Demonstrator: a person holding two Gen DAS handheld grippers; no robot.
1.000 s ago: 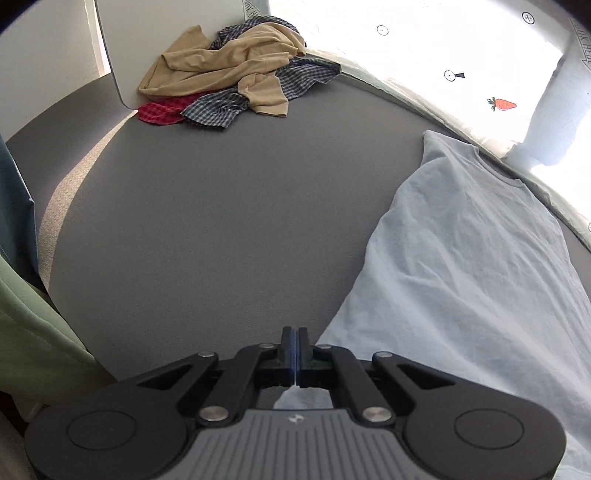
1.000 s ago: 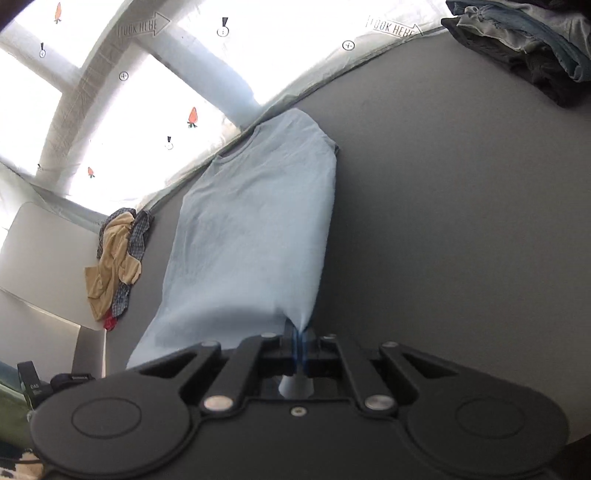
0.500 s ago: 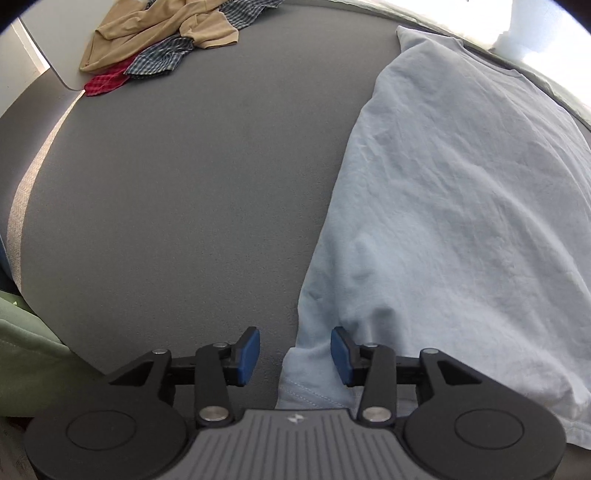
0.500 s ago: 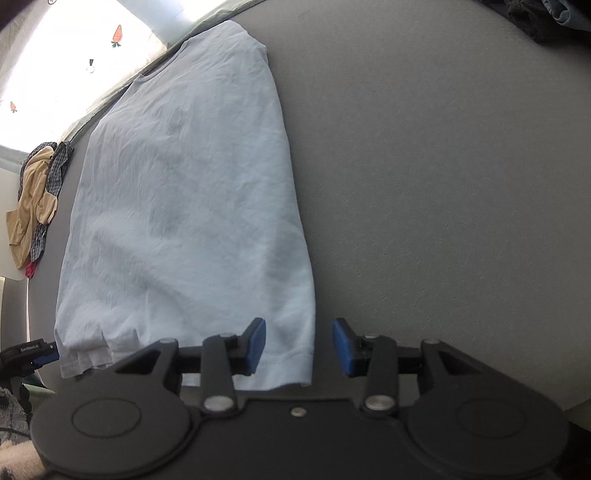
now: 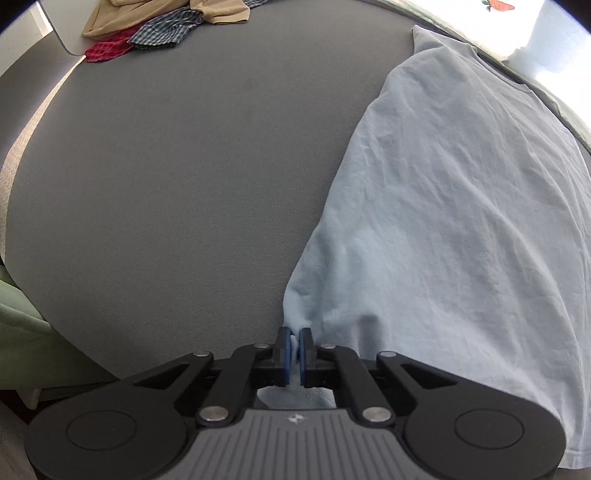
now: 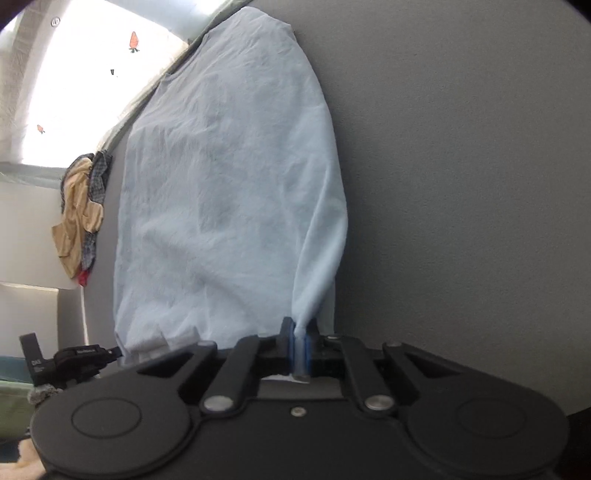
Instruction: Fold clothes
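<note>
Wrinkled pale-blue cotton shirt [image 5: 461, 221] on matte grey table [image 5: 166, 184], hem corners pinched in left gripper [image 5: 294, 345] and right gripper [image 6: 301, 341]

Grey felt-topped desk [image 5: 166, 192]. Beyond its far edge, bright backlit white curtain [image 6: 74, 92] with small carrot prints. Pale green upholstery [image 5: 18, 332] beside desk's near-left edge.

Home-like room, grey table [image 5: 166, 184], heaped clothes [image 5: 166, 22], carrot-print curtain [image 6: 92, 74]

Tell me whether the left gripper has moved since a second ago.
Yes. The left gripper has come down and tipped toward the grey table: the pile of clothes has slid to the frame's top. It is now shut on the light blue shirt.
</note>
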